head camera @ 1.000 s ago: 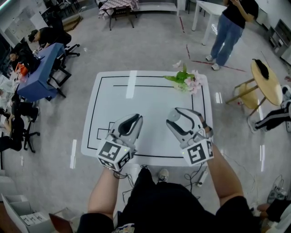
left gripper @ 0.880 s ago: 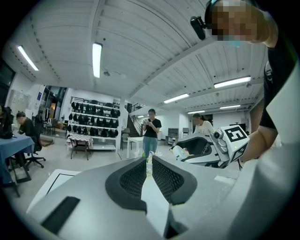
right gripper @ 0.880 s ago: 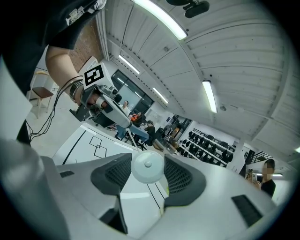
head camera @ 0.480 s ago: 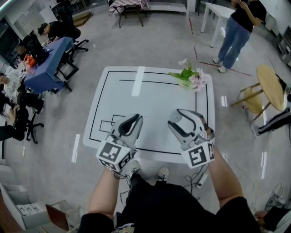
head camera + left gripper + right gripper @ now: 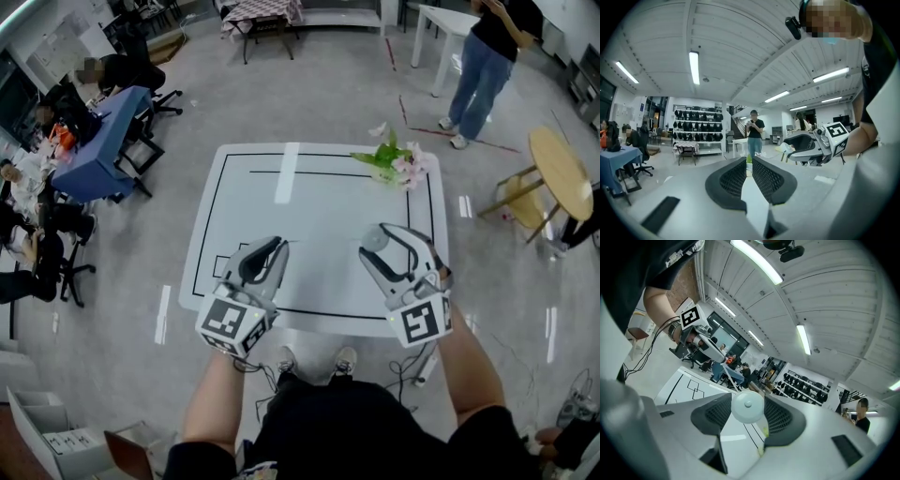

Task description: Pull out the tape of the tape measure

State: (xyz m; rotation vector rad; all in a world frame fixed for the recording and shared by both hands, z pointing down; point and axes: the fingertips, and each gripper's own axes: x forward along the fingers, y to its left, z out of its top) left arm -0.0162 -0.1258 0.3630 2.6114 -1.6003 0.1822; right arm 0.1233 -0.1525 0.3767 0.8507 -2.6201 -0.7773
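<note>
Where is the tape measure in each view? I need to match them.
Head view: tape measure right of centre, in the right tool.
Left gripper view: tape measure small, right of centre.
Right gripper view: tape measure dead centre, between the jaws.
Shared landmark: standing person in black top.

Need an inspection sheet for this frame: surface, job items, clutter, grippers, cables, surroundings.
Surface: white table with black lines.
Job's things: round white tape measure case; thin pale tape appears to run from it towards the left gripper.
Clutter: pink flowers with green leaves at the far right corner.
Grippers: left jaws nearly together, apparently on the tape; right gripper closed on the case.
Cables: black cable on the floor by the near edge.
Surroundings: standing person in jeans, round wooden table, blue-covered table.
</note>
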